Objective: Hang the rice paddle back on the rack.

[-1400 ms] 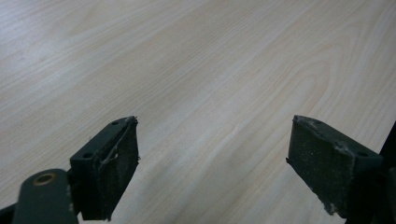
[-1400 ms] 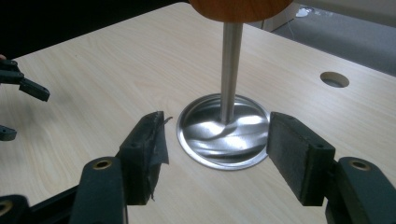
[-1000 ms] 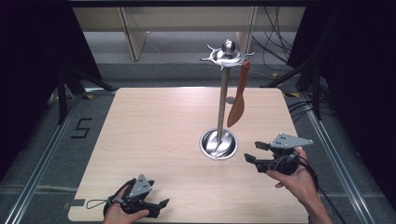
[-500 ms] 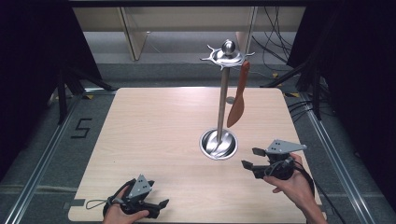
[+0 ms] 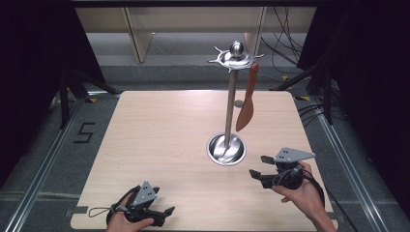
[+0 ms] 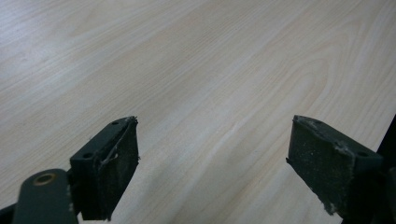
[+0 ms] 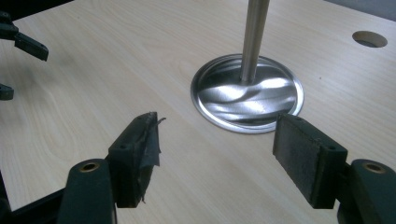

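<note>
One brown wooden spatula [image 5: 246, 105], light, stiff and free-swinging, wanted gripping mid-handle; the right gripper [image 5: 258, 166], just widened, held nothing.

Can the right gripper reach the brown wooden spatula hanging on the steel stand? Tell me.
Probably yes: the right gripper is open and empty, bare table lies between, and the brown wooden spatula hangs free on the near side of the steel stand.

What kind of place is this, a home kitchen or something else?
Most likely a lab or test bench, not a kitchen. The bare wooden table stands on a floor with metal rails, dark curtains hang on both sides, and loose cables lie behind it. A metal utensil stand is the one kitchen item.
</note>
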Demonstrator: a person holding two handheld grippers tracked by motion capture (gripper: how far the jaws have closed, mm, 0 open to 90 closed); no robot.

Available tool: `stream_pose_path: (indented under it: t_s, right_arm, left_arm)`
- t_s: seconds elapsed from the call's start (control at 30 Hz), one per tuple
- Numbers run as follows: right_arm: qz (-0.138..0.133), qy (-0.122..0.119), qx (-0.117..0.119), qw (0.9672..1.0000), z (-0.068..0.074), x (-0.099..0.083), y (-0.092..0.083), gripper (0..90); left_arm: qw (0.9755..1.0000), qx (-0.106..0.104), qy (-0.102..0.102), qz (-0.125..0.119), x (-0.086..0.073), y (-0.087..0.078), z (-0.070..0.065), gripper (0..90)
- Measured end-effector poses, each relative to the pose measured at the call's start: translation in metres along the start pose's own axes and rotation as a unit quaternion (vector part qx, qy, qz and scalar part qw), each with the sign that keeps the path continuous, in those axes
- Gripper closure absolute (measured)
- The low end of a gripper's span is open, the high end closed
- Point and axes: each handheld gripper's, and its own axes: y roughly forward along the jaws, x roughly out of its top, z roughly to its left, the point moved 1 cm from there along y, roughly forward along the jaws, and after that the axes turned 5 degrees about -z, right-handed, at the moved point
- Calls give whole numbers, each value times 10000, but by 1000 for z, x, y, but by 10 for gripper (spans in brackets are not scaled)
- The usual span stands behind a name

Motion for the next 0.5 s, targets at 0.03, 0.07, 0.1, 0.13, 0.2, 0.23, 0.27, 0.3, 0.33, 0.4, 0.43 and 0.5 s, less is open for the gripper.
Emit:
stream_pose_path:
  t_s: [0.03, 0.07, 0.1, 0.13, 0.2, 0.23, 0.27, 0.3, 0.33, 0.4, 0.43, 0.5]
  right_arm:
    - [-4, 7, -60, 10000, 1, -1, 0, 324]
    - [58, 132, -25, 9999, 3, -2, 0, 323]
    - [72, 34, -18, 10000, 2, -3, 0, 322]
    - [57, 107, -33, 9999, 4, -4, 1, 322]
    - [43, 96, -29, 9999, 4, -5, 1, 321]
    - [43, 96, -29, 9999, 4, -5, 1, 321]
    - [83, 5, 6, 10000, 2, -5, 1, 320]
    - [93, 97, 9, 9999, 3, -6, 1, 320]
    - [65, 16, -35, 10000, 3, -7, 1, 318]
    - [101, 77, -32, 9999, 3, -9, 1, 318]
    - [101, 77, -32, 9999, 3, -9, 1, 318]
    - [104, 68, -51, 9999, 3, -11, 1, 317]
  left_arm:
    - [10000, 18, 41, 13, 0, 0, 1, 158]
    - [10000, 30, 51, 3, 0, 0, 1, 158]
    - [10000, 30, 51, 3, 0, 0, 1, 158]
    - [10000, 30, 53, 5, 0, 0, 1, 158]
    - [10000, 7, -47, -38, 0, 0, -1, 158]
    - [10000, 7, -47, -38, 0, 0, -1, 158]
    - [10000, 6, 7, 5, 0, 0, 0, 158]
    - [10000, 9, -44, -38, 0, 0, -1, 158]
    - [10000, 17, 31, 12, 0, 0, 0, 158]
    - [10000, 28, 48, 4, 0, 0, 1, 158]
    - [10000, 7, 0, -5, 0, 0, 0, 158]
    - [10000, 39, 51, 18, 0, 0, 1, 158]
